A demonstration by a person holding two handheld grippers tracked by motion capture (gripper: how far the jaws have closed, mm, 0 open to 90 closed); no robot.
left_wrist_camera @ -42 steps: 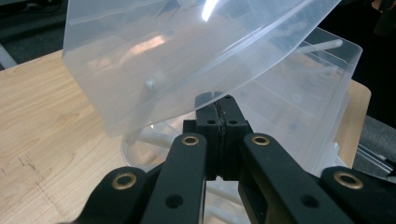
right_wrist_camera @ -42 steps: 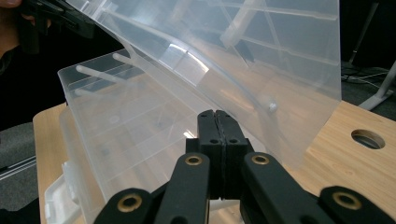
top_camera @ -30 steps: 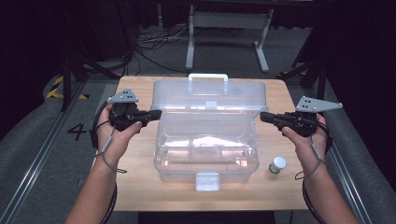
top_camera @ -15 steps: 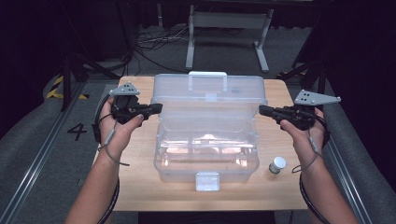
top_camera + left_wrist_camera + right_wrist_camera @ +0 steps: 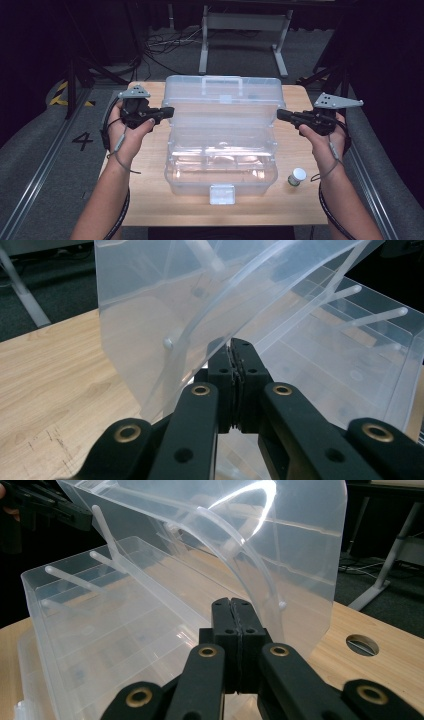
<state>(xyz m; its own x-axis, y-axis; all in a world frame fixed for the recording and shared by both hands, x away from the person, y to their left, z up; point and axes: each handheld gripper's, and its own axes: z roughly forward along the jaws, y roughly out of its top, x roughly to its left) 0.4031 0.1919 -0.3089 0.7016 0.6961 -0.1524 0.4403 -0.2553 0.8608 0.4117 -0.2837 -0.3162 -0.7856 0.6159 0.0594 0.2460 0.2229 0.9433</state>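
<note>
A: Where's the box (image 5: 221, 150) now?

B: Between my two tongs, mid-table (image 5: 150, 200), lid (image 5: 222, 92) swung up & tilted back. Clasp (image 5: 222, 194) is on the side nearest me.

A: Tongs?

B: Left tong (image 5: 167, 111) sits at the lid's left end, right tong (image 5: 281, 114) at its right end, both pointing inward. In the left gripper view my left tong (image 5: 235, 347) has its jaws pressed together w/ nothing between them, tip right at the lid's side wall. Same on the right tong (image 5: 231, 605): jaws together, empty.

A: Why shut?

B: My guess: closed tips work as blunt pushers, one per end, so the lid stays square on its hinges & doesn't twist. Can't tell if the tips actually touch the plastic.

A: Anything else?

B: Small jar (image 5: 297, 176), near side of my right tong, apart from the box, out of the lid's way.
</note>
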